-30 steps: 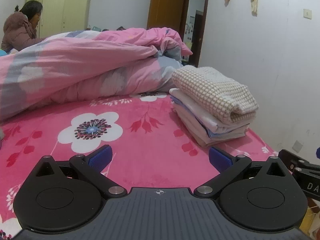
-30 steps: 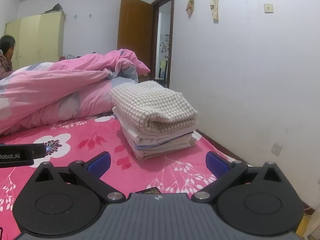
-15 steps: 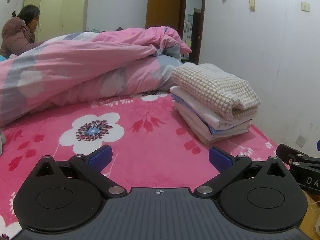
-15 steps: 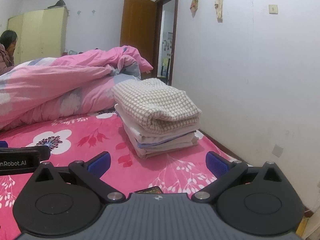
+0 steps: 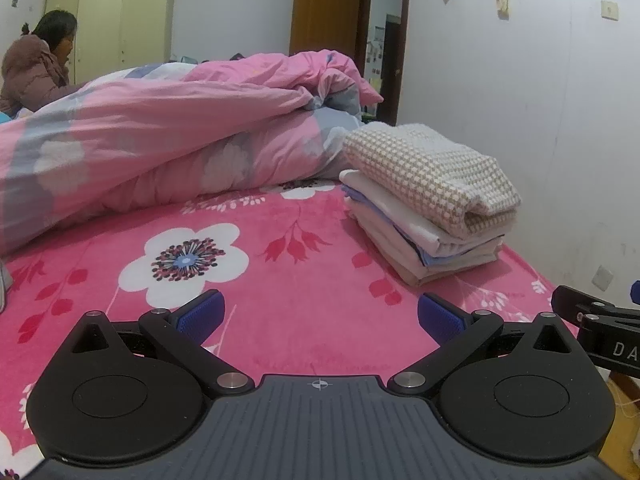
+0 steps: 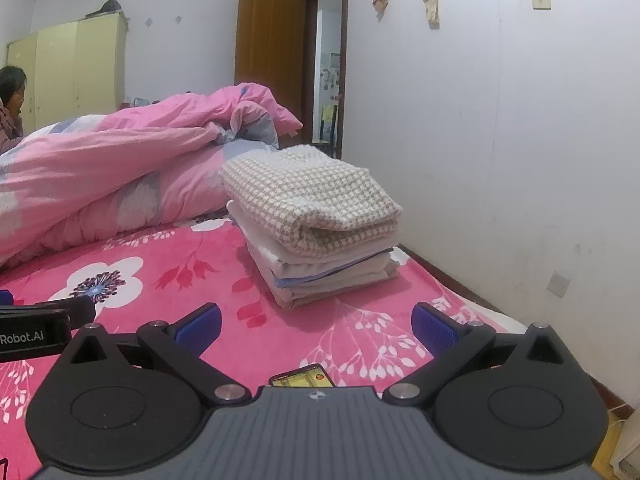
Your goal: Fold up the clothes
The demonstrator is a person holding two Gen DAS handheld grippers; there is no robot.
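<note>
A stack of folded clothes (image 5: 430, 204) (image 6: 316, 220), checked beige piece on top, rests on the pink floral bed (image 5: 280, 264) at about one o'clock from the left hand-held gripper (image 5: 319, 314) and twelve o'clock from the right hand-held gripper (image 6: 316, 322). Both stand wide apart, holding nothing. A rumpled pink duvet (image 5: 168, 136) lies at ten o'clock.

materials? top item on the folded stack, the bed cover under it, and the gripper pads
Top folded item: looks like a thick woven or knit fabric, beige-and-white check, nubbly matte surface.
Floral bed cover: probably plush fleece, soft fuzzy sheen.
Pads: blue, finely ribbed, likely rubber or soft plastic; cannot confirm.
</note>
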